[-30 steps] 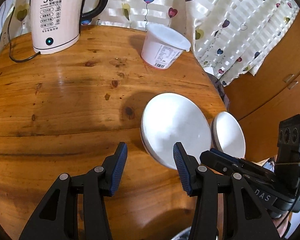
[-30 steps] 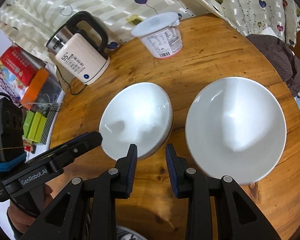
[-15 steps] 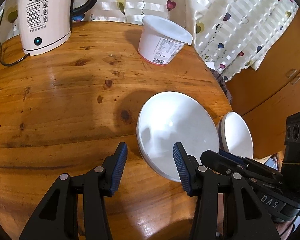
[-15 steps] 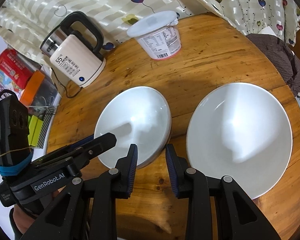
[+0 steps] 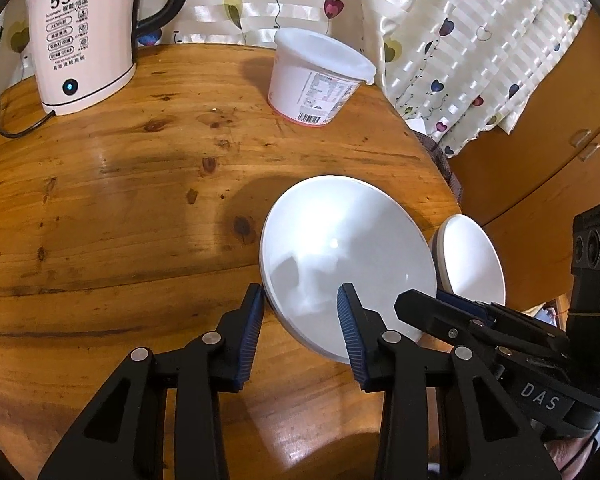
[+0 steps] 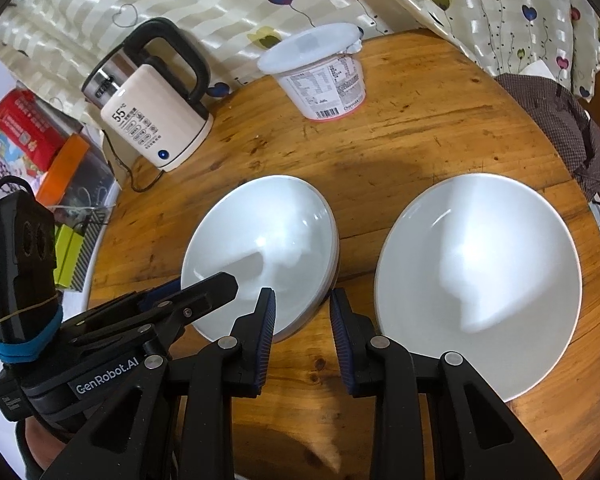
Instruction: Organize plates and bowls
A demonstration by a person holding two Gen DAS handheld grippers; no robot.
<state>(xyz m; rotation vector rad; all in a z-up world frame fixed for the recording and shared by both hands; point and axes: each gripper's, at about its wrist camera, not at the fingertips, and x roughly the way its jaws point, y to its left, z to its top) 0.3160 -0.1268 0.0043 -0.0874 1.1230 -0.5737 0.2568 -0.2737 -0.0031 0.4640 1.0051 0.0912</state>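
A stack of white plates lies on the round wooden table; it shows in the right wrist view too. A single white dish lies to its right, also seen in the left wrist view. My left gripper is open, its fingers straddling the near left rim of the stack. My right gripper is open and empty, its fingers either side of the stack's near right rim, beside the single dish.
A cream electric kettle with its cord stands at the back left. A white lidded tub stands at the back middle. A curtain hangs behind. Boxes and a jar sit off the table's left edge.
My left gripper has moved forward and right until its fingers straddle the rim of the plate stack. My right gripper has edged forward and slightly opened.
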